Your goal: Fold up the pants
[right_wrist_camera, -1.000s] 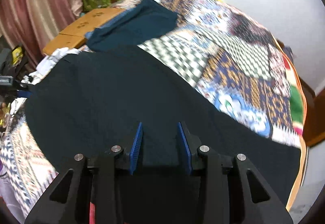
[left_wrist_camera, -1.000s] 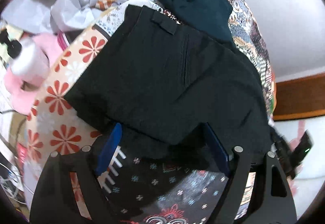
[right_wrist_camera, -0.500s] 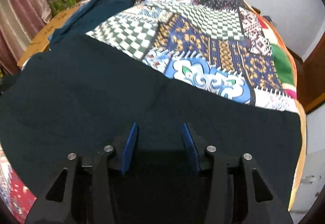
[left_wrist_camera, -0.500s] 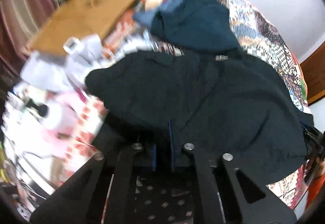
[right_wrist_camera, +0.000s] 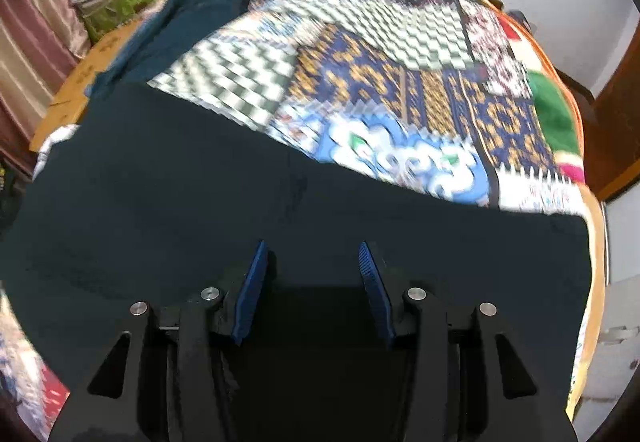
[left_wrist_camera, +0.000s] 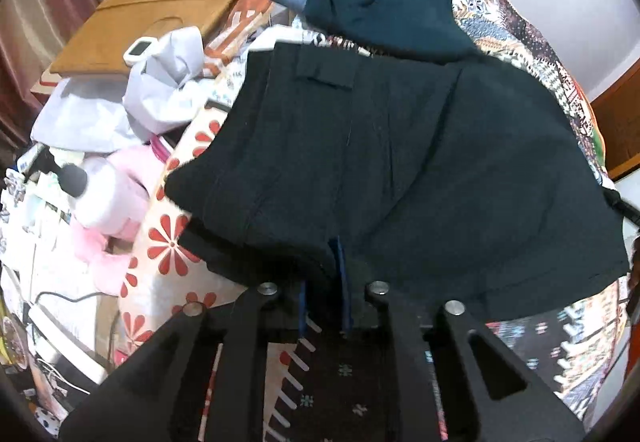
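My left tongs (left_wrist_camera: 323,282) have just eased slightly yet pinch the near edge of the black pants (left_wrist_camera: 400,161) lying on the patchwork bedspread (right_wrist_camera: 400,81), ready for folding; my right tongs (right_wrist_camera: 312,262) stand spread over the cloth, gripping nothing.

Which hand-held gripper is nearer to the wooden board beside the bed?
The left hand-held gripper. It grips the black pants' near edge, with the wooden board just beyond them. The right hand-held gripper hovers over the pants' other end, far from the board.
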`<action>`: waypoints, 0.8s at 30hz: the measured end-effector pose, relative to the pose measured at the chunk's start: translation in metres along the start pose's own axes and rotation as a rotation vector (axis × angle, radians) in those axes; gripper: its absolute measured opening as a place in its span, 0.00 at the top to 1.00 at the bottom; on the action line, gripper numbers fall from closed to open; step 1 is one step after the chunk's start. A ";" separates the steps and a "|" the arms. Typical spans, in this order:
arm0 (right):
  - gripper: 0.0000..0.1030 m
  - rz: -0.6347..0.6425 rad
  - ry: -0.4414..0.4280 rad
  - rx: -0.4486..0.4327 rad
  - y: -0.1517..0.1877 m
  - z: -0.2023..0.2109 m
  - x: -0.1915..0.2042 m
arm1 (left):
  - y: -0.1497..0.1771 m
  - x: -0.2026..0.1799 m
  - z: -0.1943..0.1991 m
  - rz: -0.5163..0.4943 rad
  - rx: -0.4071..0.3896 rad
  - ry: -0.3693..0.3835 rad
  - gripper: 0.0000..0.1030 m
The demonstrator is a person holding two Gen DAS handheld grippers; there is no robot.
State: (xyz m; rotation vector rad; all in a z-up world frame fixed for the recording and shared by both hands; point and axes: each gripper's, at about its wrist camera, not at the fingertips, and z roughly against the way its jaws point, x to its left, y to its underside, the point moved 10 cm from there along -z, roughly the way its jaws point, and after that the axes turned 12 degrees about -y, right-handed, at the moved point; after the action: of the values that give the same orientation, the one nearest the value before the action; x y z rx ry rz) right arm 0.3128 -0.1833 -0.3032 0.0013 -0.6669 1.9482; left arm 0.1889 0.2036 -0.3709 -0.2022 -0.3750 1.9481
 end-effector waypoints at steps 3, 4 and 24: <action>0.56 0.033 -0.050 -0.038 -0.019 0.003 0.033 | -0.001 0.002 0.004 -0.025 -0.022 -0.016 0.78; 0.56 0.041 -0.083 -0.049 -0.025 0.003 0.048 | -0.001 0.003 0.006 -0.033 -0.027 -0.033 0.72; 0.47 0.013 -0.232 -0.007 0.043 0.012 0.089 | -0.074 -0.040 0.078 -0.142 -0.220 -0.054 0.15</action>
State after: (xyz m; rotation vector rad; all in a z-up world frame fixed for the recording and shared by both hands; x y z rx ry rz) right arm 0.2318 -0.1282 -0.2869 0.2219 -0.8272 1.9755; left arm 0.2442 0.1803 -0.2735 -0.2585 -0.6240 1.7743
